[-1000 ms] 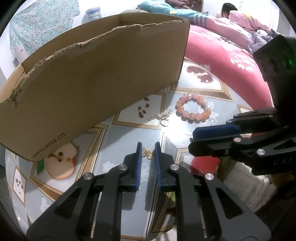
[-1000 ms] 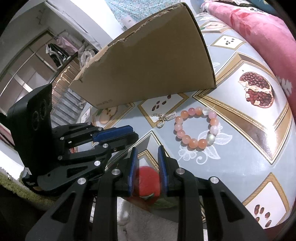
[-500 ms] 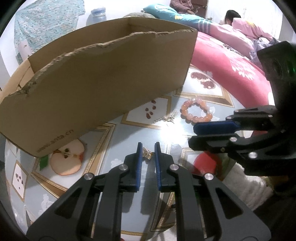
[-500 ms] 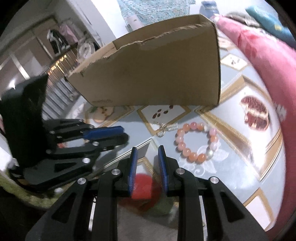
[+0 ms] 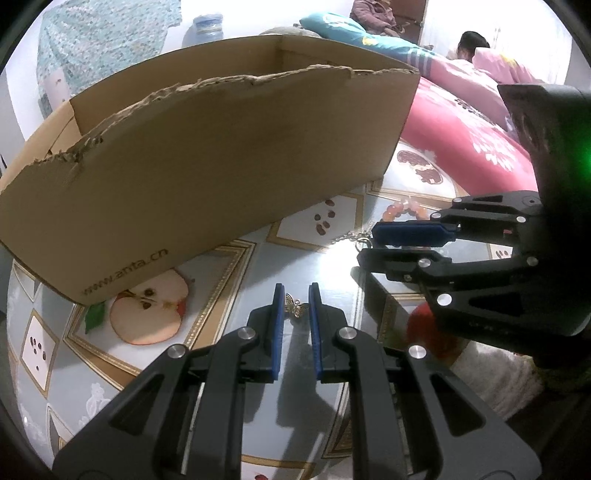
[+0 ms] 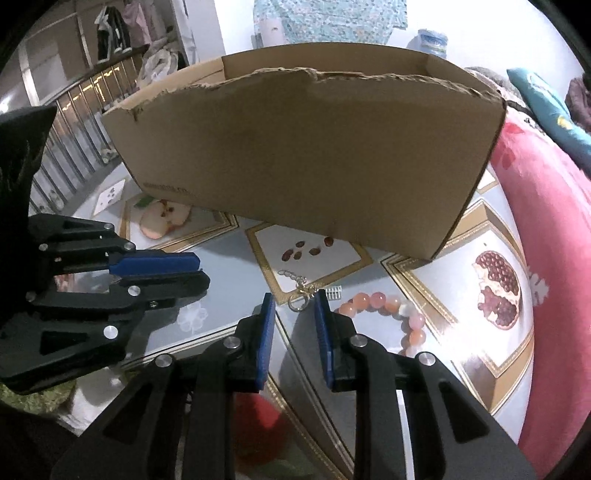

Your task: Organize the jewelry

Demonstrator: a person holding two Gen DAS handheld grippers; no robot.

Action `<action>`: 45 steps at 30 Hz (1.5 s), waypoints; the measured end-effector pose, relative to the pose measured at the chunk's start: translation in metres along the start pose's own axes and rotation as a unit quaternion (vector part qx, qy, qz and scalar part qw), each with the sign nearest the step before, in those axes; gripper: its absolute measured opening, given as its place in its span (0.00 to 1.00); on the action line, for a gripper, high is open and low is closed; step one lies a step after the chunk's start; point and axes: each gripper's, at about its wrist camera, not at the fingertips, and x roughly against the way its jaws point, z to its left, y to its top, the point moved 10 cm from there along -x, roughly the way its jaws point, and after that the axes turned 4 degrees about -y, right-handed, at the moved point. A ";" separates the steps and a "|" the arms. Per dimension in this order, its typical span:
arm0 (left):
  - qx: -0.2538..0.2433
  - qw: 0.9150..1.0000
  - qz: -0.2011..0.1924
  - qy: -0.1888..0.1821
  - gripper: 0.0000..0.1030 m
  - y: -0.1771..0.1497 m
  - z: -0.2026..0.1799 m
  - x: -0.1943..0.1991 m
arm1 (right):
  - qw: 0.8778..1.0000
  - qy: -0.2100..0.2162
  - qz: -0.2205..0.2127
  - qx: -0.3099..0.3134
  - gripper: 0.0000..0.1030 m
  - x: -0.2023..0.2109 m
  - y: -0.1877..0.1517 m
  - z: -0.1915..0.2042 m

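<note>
Gold butterfly charm (image 5: 295, 309), silver chain (image 6: 300, 290), bead bracelet (image 6: 399, 321), flat on table

Premises are presenting as a lived-in home bedroom: a pink quilt (image 5: 476, 140) is lying at upper right, clothes (image 6: 118, 26) are hanging at upper left, and a fruit-patterned table (image 6: 461, 295) is occupying the centre.

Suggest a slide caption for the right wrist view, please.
Right gripper approaching silver chain beside bead bracelet, cardboard box behind.
</note>
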 end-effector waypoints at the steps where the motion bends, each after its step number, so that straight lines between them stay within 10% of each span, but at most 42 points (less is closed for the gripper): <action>1: 0.001 1.000 0.000 -0.001 0.11 0.000 0.001 0.000 | 1.000 -0.002 -0.001 0.002 0.18 0.000 0.000 0.001; 22: 0.004 1.000 -0.022 -0.005 0.11 0.006 0.003 0.018 | 0.999 0.018 -0.025 -0.009 0.10 0.027 0.005 0.004; 33: 0.000 0.991 -0.126 -0.043 0.11 0.084 0.014 0.098 | 0.988 0.076 -0.132 -0.016 0.11 0.093 0.095 -0.005; 45: 0.069 0.997 -0.039 -0.024 0.11 0.132 0.086 0.027 | 0.992 0.107 -0.004 -0.070 0.11 -0.008 0.164 -0.040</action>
